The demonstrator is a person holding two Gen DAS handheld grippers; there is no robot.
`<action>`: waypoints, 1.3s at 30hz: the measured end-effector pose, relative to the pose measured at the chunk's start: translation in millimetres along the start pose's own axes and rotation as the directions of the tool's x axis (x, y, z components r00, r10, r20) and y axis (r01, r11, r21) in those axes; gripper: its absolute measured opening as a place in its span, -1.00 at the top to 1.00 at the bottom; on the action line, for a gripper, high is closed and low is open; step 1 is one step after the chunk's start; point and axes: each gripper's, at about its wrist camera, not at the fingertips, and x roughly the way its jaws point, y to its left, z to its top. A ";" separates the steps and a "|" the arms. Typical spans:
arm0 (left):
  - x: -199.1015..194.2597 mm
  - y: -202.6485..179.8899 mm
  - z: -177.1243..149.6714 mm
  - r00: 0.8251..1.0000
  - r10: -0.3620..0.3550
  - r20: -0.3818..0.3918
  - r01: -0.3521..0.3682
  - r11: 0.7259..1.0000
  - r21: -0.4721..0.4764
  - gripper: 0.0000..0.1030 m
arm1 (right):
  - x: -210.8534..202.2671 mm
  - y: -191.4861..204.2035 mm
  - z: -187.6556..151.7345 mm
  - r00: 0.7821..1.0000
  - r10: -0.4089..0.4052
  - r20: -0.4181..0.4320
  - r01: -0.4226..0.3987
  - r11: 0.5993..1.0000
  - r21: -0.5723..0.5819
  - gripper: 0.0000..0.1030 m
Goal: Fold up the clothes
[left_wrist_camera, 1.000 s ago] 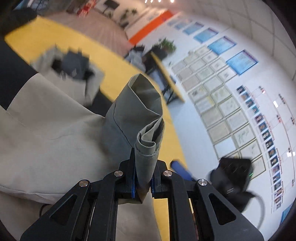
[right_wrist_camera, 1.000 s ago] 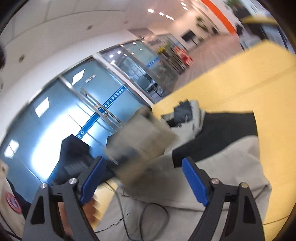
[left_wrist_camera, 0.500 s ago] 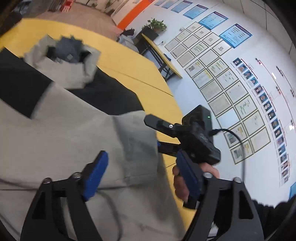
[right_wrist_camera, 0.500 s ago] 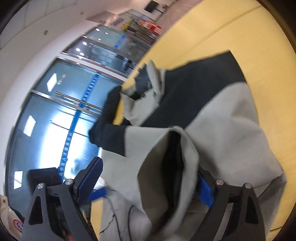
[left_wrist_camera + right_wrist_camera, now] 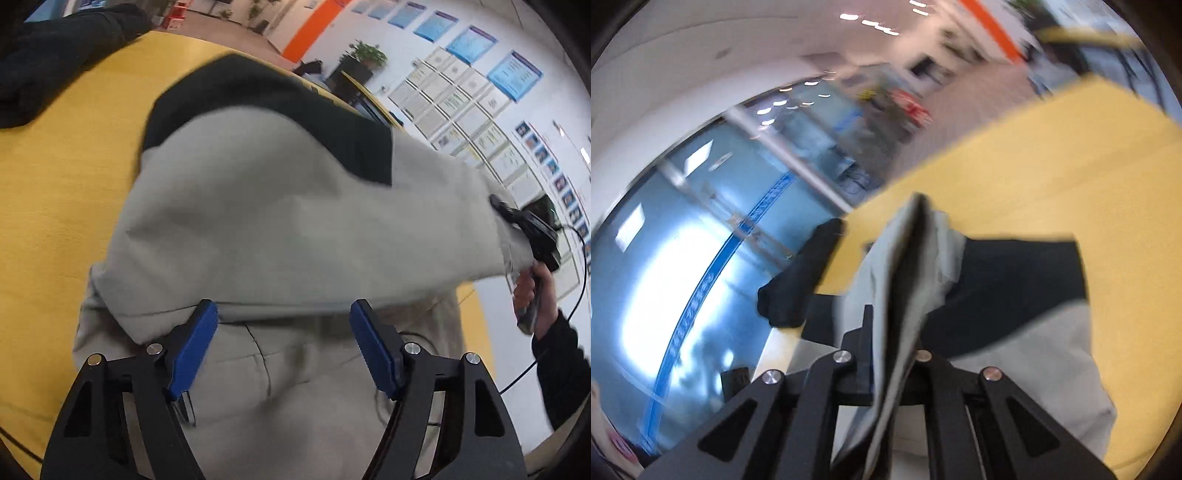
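Observation:
A grey jacket with black shoulder panels (image 5: 280,221) lies on the yellow table (image 5: 55,192), partly folded over itself. My left gripper (image 5: 280,343) is open and empty just above the jacket's folded edge. My right gripper (image 5: 892,354) is shut on a grey fold of the jacket (image 5: 905,258) and holds it lifted; it also shows in the left wrist view (image 5: 532,236) at the right, pulling the jacket's end off the table. The rest of the jacket (image 5: 1034,332) lies below on the table (image 5: 1071,177).
A dark garment (image 5: 48,55) lies at the table's far left corner and shows in the right wrist view (image 5: 801,280). A wall of framed papers (image 5: 480,122) is at the right. Glass doors (image 5: 701,258) are behind the table.
My left gripper let go of the grey fold and opened, then dropped low over the jacket. My right gripper, open a second ago, closed on a fold and lifted it.

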 end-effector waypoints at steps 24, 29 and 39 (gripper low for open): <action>1.0 -10.2 -20.3 0.989 -0.100 -0.107 0.117 0.978 0.175 -0.79 | 17.9 21.1 -5.0 0.890 -0.429 -0.156 0.372 0.880 -0.296 0.09; -21.3 -12.2 -28.7 0.990 -0.127 -0.060 0.133 0.985 0.109 -0.79 | 107.7 111.6 17.3 0.947 -0.172 -0.272 0.047 0.910 -0.412 -0.48; -30.3 36.8 -22.1 0.979 -0.191 0.067 0.194 0.980 -0.045 -0.85 | 377.7 178.7 10.0 0.746 -0.066 -0.662 -0.249 0.895 -0.369 -0.48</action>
